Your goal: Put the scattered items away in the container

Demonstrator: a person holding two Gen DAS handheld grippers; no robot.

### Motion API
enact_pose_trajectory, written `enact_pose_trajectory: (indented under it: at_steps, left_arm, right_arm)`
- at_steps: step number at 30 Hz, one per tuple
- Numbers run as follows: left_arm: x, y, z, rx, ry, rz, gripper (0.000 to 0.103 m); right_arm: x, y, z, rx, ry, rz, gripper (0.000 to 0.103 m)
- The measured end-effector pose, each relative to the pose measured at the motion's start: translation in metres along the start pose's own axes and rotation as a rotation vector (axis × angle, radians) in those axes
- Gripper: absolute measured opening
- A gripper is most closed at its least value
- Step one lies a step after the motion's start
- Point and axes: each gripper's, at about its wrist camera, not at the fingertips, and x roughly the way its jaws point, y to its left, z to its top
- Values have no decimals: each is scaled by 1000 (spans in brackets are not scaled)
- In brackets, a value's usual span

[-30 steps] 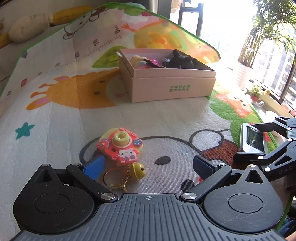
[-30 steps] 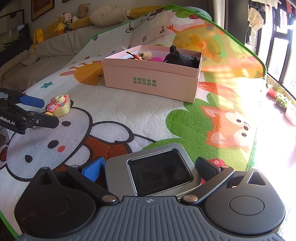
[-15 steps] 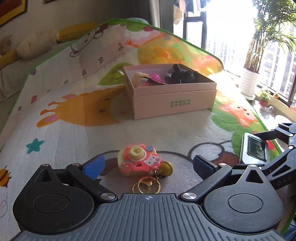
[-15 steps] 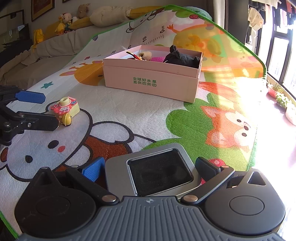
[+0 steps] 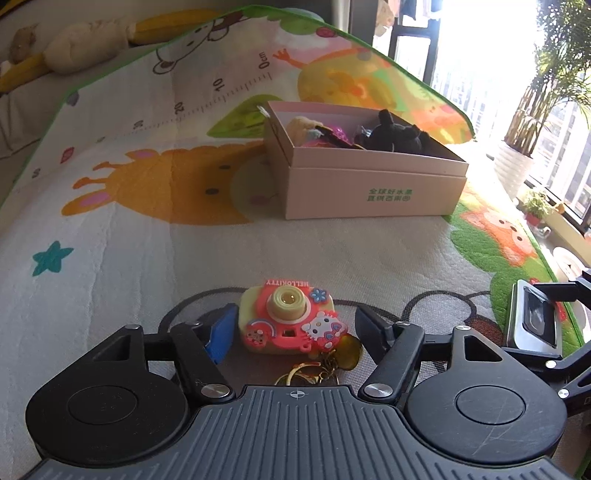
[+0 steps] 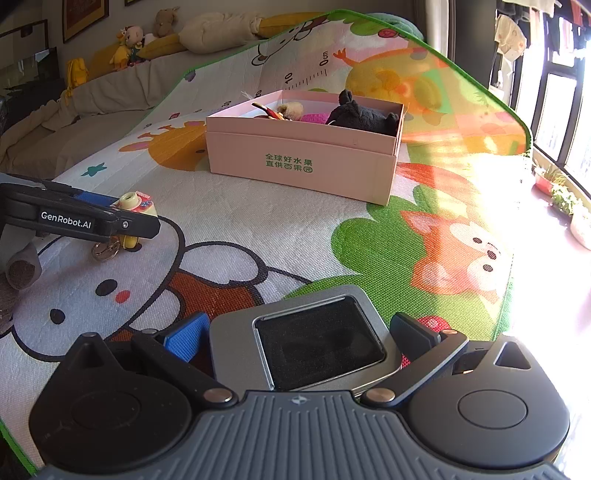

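A pink toy camera keychain (image 5: 291, 319) lies on the play mat between the fingers of my left gripper (image 5: 297, 326); the jaws stand open around it, a gap on each side. It also shows in the right wrist view (image 6: 138, 205) behind the left gripper's finger (image 6: 92, 221). My right gripper (image 6: 301, 332) is open around a silver tin with a black inner pad (image 6: 310, 339), which also shows in the left wrist view (image 5: 533, 321). The pink box (image 5: 369, 181) (image 6: 306, 158) stands farther back and holds a black plush (image 6: 364, 116) and other toys.
The cartoon play mat (image 6: 332, 236) covers the surface; its right edge drops off near the sunlit window side. Plush toys (image 6: 207, 31) line the sofa at the back left. A potted plant (image 5: 517, 162) stands by the window.
My left gripper has moved forward and down over the toy camera, which now sits between its fingers. The right gripper and the tin have not moved.
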Motion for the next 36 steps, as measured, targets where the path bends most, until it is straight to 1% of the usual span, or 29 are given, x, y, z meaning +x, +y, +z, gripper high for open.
enact_pose_trajectory:
  at_steps: [1,3,5,7,10,12,13,14,15,18,22,26,30,34,36]
  left_arm:
    - [-2,-1,-1,7,1,-2,67]
    - [-4,-5,-1,21,7,-9,66]
    - [-8,-8,-3,42,6,-10,66]
    - [-12,-11,-4,65,7,-13,66]
    - [-16,-13,-6,76,9,-22,66]
    - [-17,-13,-6,72,8,-33,66]
    - [-17,-13,-6,69,7,-38,66]
    - [-17,-13,-6,68,3,-44,66]
    - [-18,-13,-4,68,-2,-54,66]
    - [-20,-18,2,90,-20,-80,66]
    - [-21,-26,15,152,-55,-91,66]
    - [-22,-28,34,161,-80,-124,66]
    - [-28,-30,67,168,-152,-159,66]
    - [-21,-32,107,193,-239,-164,66]
    - [-11,-29,129,170,-275,-172,66]
  right_arm:
    - [0,0,0,0,0,0,103]
    - [0,0,0,-1,0,3,103]
    - [-2,-1,0,-21,2,23,103]
    - [-3,-1,0,-62,5,53,103]
    - [-8,-2,1,-175,4,93,103]
    - [-9,-4,3,-205,23,111,103]
    - [-9,-5,5,-196,45,128,103]
    - [-9,-6,6,-179,61,140,100]
    - [-9,-7,7,-168,69,148,93]
    - [-14,-8,12,-130,80,163,93]
    - [-21,-8,23,-101,63,147,93]
    - [-28,-11,42,-91,53,124,93]
    - [-36,-21,70,-69,27,107,93]
    - [-42,-34,111,-30,-46,96,93]
    - [-39,-40,136,-10,-84,84,93]
